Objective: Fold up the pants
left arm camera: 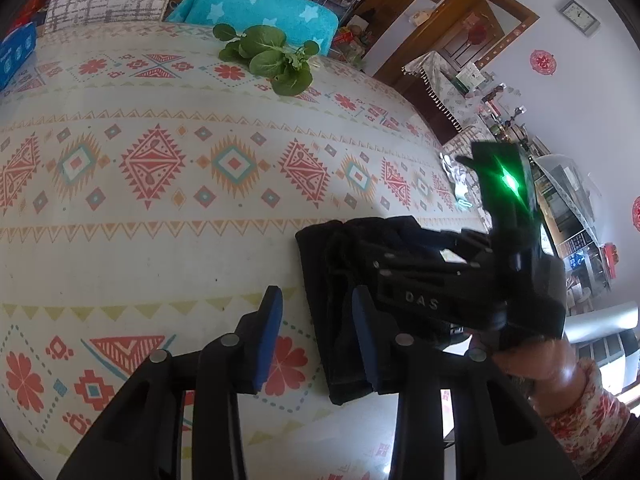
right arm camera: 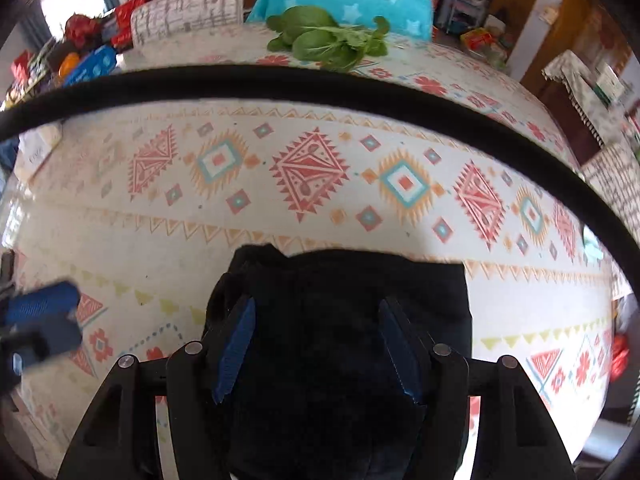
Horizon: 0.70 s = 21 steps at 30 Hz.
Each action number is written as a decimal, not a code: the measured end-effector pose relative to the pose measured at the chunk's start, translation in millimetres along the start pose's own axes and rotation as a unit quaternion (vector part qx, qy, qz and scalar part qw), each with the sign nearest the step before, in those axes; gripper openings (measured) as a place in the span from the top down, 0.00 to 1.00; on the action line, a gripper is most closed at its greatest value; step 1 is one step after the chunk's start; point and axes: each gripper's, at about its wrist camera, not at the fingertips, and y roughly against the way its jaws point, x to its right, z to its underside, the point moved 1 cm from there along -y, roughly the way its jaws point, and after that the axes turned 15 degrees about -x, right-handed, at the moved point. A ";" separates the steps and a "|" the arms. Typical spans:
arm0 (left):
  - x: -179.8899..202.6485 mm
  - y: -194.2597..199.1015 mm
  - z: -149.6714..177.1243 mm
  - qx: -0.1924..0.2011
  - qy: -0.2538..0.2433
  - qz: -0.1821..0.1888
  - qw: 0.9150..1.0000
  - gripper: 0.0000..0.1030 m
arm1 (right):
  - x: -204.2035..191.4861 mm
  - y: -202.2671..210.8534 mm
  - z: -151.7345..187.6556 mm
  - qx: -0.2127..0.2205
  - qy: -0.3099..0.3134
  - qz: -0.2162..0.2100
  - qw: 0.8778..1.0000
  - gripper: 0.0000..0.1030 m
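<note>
The black pants (left arm camera: 332, 280) lie folded into a compact bundle on the patterned tablecloth (left arm camera: 160, 200), near the table's front right. My left gripper (left arm camera: 318, 316) is open, its fingers straddling the bundle's left edge. The right gripper's body (left arm camera: 440, 296) rests over the pants in the left wrist view. In the right wrist view the pants (right arm camera: 344, 280) fill the space between and under my right gripper (right arm camera: 316, 344), which is open with its blue pads on either side of the cloth. The left gripper's blue pad (right arm camera: 44, 304) shows at the far left.
A bunch of green leafy vegetables (left arm camera: 268, 56) lies at the table's far edge. Chairs with a turquoise star cover (left arm camera: 256, 8) and a grey patterned cover (left arm camera: 108, 0) stand behind. A blue box (left arm camera: 16, 56) sits far left. A black cable (right arm camera: 320, 84) crosses the right wrist view.
</note>
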 end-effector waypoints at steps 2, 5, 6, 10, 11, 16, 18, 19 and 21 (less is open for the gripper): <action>-0.8 -4.4 4.1 -0.006 0.004 -0.003 1.000 0.66 | -8.8 -4.5 -10.2 -0.009 0.019 0.008 1.000 0.24; -0.9 -8.4 3.5 -0.010 0.011 -0.006 1.000 0.66 | -3.0 13.1 -8.6 0.016 0.018 -0.040 0.999 0.26; -0.2 -8.5 1.1 -0.008 0.013 -0.007 1.000 0.66 | 7.3 23.9 -2.7 0.036 -0.001 -0.054 0.998 0.26; 9.8 -9.4 -15.9 -0.001 0.014 -0.006 1.000 0.66 | 43.6 60.0 33.3 0.100 -0.058 -0.060 0.992 0.26; 15.4 -10.6 -21.7 0.000 0.010 -0.002 1.000 0.66 | 51.5 63.8 45.3 0.107 -0.071 -0.060 0.990 0.27; 60.9 -32.5 -53.5 -0.006 -0.037 -0.009 0.999 0.62 | 80.3 53.5 93.3 0.107 -0.137 -0.087 0.981 0.52; 75.7 -48.8 -59.1 -0.023 -0.056 -0.010 0.998 0.62 | 79.8 41.7 109.0 0.095 -0.142 -0.110 0.979 0.56; 82.2 -59.0 -60.8 -0.033 -0.067 -0.010 0.997 0.62 | 75.9 34.5 114.1 0.086 -0.137 -0.112 0.980 0.56; 87.8 -76.8 -63.1 -0.046 -0.076 -0.032 0.996 0.62 | 64.3 22.6 124.5 0.075 -0.127 -0.105 0.984 0.56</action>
